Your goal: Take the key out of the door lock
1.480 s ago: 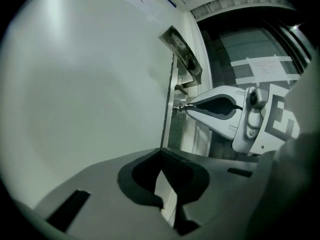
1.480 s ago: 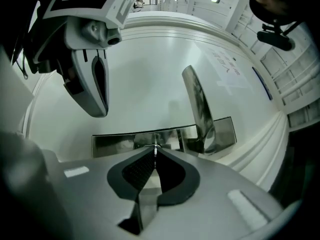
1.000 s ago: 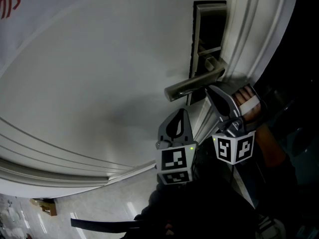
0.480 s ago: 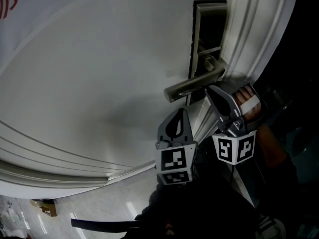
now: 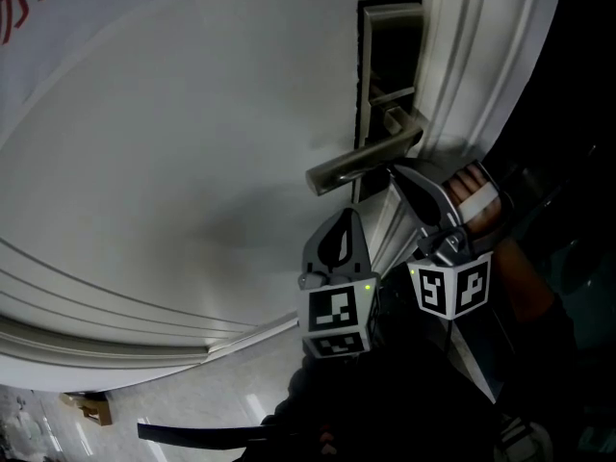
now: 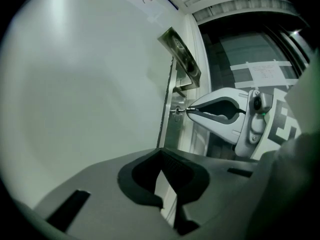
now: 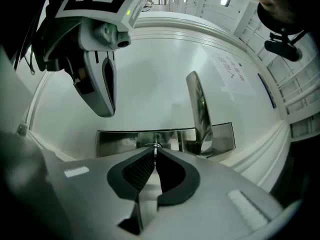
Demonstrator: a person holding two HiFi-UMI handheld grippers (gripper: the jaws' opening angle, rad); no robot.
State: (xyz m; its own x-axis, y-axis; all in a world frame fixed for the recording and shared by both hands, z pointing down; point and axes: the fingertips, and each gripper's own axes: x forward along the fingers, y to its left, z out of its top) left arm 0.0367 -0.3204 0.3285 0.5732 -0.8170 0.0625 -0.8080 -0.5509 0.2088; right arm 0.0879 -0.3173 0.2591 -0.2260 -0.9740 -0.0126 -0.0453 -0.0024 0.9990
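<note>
The small metal key (image 6: pixel 178 111) sticks out of the steel lock plate (image 5: pixel 389 56), just under the lever handle (image 5: pixel 361 166) on the white door (image 5: pixel 173 142). My right gripper (image 5: pixel 395 169) has its tip against the plate below the handle. Its jaws are shut on the key (image 7: pixel 156 146), right gripper (image 7: pixel 155 151) tips meeting around it. My left gripper (image 5: pixel 342 219) hangs lower and to the left, off the door, shut with nothing in it; its tips (image 6: pixel 160 156) meet in the left gripper view. In that view the right gripper (image 6: pixel 189 111) touches the key.
The moulded door frame (image 5: pixel 476 65) runs beside the lock, with dark glass and a taped paper notice (image 6: pixel 265 74) beyond it. A hand (image 5: pixel 478 195) holds the right gripper. Tiled floor with a small brown box (image 5: pixel 89 407) lies at bottom left.
In the head view the lock plate and handle have shifted slightly up and left. Both grippers keep nearly the same places, the right one still at the lock.
</note>
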